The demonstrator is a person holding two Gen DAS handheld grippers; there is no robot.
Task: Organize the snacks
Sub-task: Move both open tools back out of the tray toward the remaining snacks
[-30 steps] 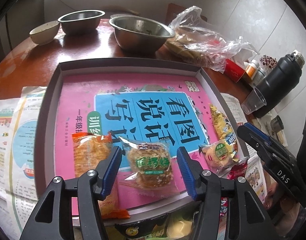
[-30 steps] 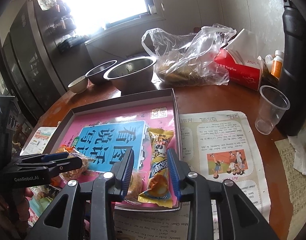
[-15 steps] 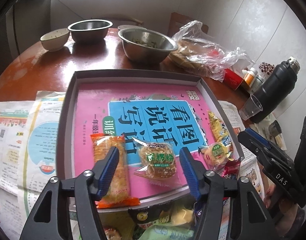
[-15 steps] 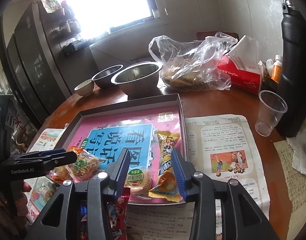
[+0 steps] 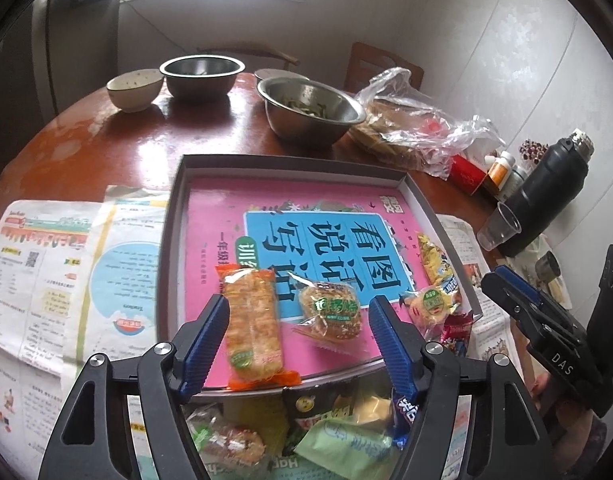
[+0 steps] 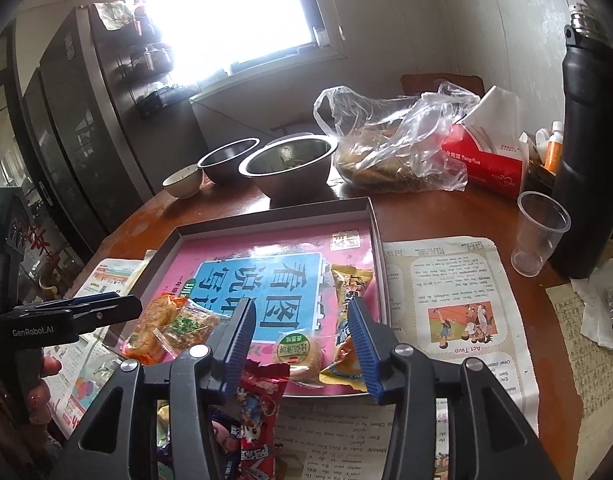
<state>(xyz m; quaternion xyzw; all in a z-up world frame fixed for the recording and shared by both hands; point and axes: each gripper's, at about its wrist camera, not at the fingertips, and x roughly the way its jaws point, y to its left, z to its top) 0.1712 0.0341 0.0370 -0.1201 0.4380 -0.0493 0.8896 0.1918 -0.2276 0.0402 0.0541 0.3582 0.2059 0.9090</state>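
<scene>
While snacks [image 5: 253, 326] crowd tray [image 5: 168, 240] near edge — far half bare

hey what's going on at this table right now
A person is sorting snacks into a grey tray lined with a pink book. Both grippers hang open above its near edge, jaws just widened, holding nothing. Between the left gripper fingers lie an orange wafer pack and a round cake; ahead of the right gripper lie a green-label cake and a yellow pack. More snacks wait in front.
</scene>
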